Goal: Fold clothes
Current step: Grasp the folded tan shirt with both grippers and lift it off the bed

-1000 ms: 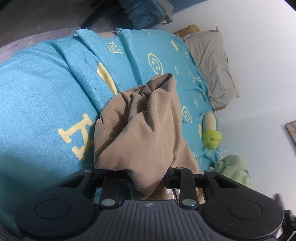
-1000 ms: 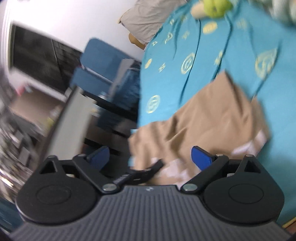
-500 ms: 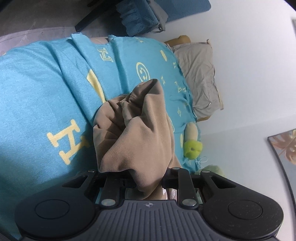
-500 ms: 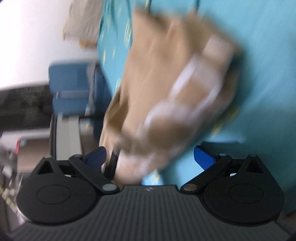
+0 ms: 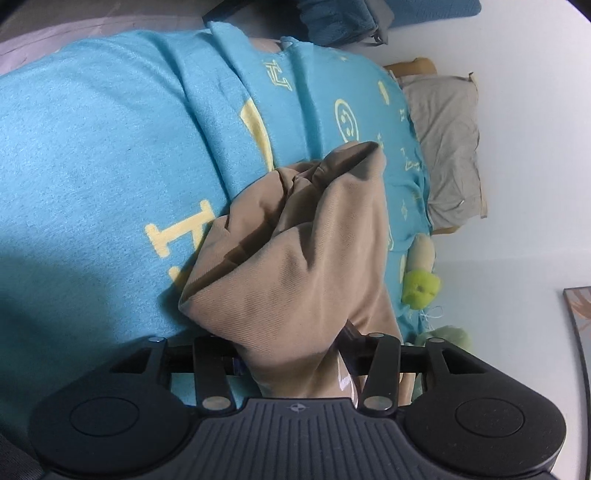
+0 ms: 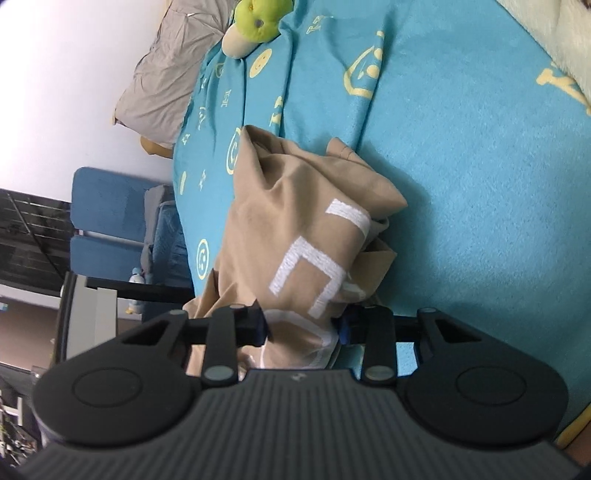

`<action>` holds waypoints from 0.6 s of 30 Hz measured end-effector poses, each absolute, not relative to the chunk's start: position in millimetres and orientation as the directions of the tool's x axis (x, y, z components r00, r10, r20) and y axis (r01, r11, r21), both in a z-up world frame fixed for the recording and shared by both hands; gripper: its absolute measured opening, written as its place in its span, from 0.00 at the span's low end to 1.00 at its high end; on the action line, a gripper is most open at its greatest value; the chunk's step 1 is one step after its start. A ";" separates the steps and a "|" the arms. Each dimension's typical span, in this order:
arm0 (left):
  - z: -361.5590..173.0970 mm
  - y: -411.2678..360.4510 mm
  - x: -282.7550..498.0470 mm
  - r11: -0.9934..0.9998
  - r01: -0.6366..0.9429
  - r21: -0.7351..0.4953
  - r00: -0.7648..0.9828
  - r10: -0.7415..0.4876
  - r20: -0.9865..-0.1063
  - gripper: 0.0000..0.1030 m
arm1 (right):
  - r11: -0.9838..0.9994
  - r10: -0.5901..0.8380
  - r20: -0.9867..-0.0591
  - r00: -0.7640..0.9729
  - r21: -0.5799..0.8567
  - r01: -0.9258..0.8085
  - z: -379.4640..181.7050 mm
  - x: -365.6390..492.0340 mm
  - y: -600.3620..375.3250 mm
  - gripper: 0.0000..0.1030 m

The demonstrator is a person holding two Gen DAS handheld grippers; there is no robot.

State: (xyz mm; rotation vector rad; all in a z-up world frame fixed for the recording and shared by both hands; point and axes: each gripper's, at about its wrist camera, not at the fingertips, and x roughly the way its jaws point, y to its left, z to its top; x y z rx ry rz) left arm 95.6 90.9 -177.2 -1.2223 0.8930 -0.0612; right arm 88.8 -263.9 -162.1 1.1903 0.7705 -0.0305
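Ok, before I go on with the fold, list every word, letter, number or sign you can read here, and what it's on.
"H": large pale yellow letter woven into the blue blanket, repeated across it, lying sideways.
Smiley face signs: yellow, also on the blanket; pictures, not text.
Small yellow letter-like marks on the far part of the blanket: too small to read.
White embroidered strokes on the tan garment: crumpled and partly hidden, not readable as a letter.

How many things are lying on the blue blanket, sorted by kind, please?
Tan garments: 1
Grey pillows: 1
Green plush toys: 1
Total: 3
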 end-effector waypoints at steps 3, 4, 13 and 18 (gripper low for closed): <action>-175.6 91.0 93.4 0.399 -0.392 -0.829 0.683 -0.478 -0.553 0.42 | 0.418 0.361 -0.552 0.752 0.816 0.398 -161.1 93.8 -266.0 0.37; -173.0 90.2 93.4 0.410 -0.377 -0.830 0.690 -0.474 -0.547 0.35 | 0.421 0.361 -0.552 0.751 0.816 0.397 -161.6 95.2 -266.2 0.37; -139.4 92.9 77.6 0.438 -0.278 -0.855 0.712 -0.503 -0.489 0.22 | 0.376 0.405 -0.511 0.758 0.849 0.371 -143.7 90.4 -272.3 0.30; -73.3 73.1 56.9 0.458 -0.195 -0.867 0.718 -0.535 -0.445 0.22 | 0.323 0.433 -0.405 0.805 0.904 0.281 -91.8 59.2 -290.4 0.29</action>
